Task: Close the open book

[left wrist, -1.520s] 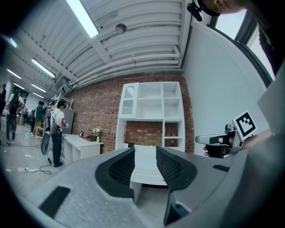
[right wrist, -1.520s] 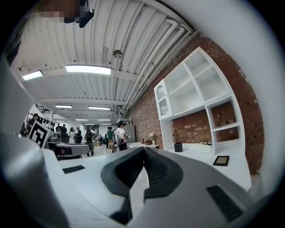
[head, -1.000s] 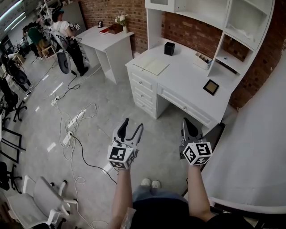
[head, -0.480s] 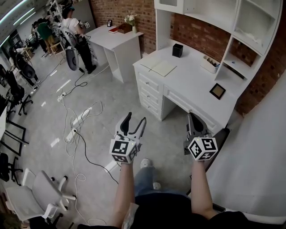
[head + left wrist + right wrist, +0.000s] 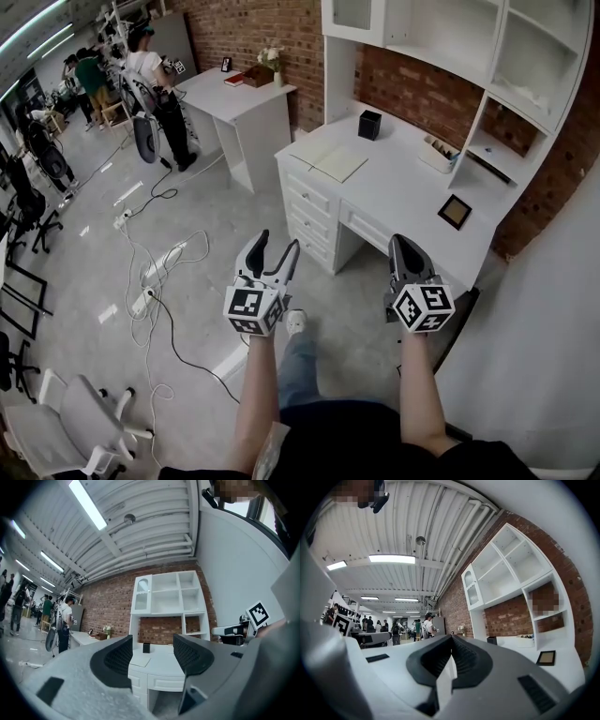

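Note:
The open book lies flat on the left end of the white desk, pale pages facing up. Both grippers hang in the air over the floor, well short of the desk. My left gripper is open and empty, and in the left gripper view the book shows far off between its jaws. My right gripper is shut with nothing in it; in the right gripper view its pads meet and the book is hidden.
On the desk stand a black box, a small picture frame and a pen tray, under white shelving. A second white table stands at left. Cables trail over the floor, and people stand far left.
The person has stepped toward the desk, so it sits slightly nearer. Both grippers rode along at the same height. The left stayed open, the right stayed shut.

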Demonstrator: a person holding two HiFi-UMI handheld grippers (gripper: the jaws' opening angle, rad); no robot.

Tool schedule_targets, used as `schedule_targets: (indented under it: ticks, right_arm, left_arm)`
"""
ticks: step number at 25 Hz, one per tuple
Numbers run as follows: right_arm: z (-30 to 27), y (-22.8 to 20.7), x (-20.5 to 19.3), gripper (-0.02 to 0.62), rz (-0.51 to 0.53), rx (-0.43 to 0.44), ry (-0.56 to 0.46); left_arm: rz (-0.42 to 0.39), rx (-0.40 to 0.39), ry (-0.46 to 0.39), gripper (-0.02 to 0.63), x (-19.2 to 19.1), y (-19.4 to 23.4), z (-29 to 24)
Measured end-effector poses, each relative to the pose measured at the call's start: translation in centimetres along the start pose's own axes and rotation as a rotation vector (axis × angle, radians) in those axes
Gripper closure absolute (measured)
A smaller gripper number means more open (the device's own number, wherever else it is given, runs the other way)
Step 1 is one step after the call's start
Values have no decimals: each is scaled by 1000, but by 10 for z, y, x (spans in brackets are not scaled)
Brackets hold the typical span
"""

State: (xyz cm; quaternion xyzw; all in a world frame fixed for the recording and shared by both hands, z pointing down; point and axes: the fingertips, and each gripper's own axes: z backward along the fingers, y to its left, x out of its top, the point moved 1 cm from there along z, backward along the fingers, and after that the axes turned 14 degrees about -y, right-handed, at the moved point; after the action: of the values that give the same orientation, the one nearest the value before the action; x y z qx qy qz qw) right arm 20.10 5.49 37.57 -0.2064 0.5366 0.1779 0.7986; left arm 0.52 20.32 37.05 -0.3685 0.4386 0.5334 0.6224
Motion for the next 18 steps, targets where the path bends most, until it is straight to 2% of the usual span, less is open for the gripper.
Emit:
schedule_targets:
  ticks: [4,10,18]
  right_arm:
    - [-33,-15,-11,597,7,-15,-2]
    - [-111,-43,-32,597,39,-56,-6]
    - [-241,-88,-82,597,30,-136,35]
  left_arm:
    - [-7,-10,-1,364,-12,23,-31]
    - [2,-25,-29,364,-31,81,-109]
    - [51,-102,29,364,-89,154,-238]
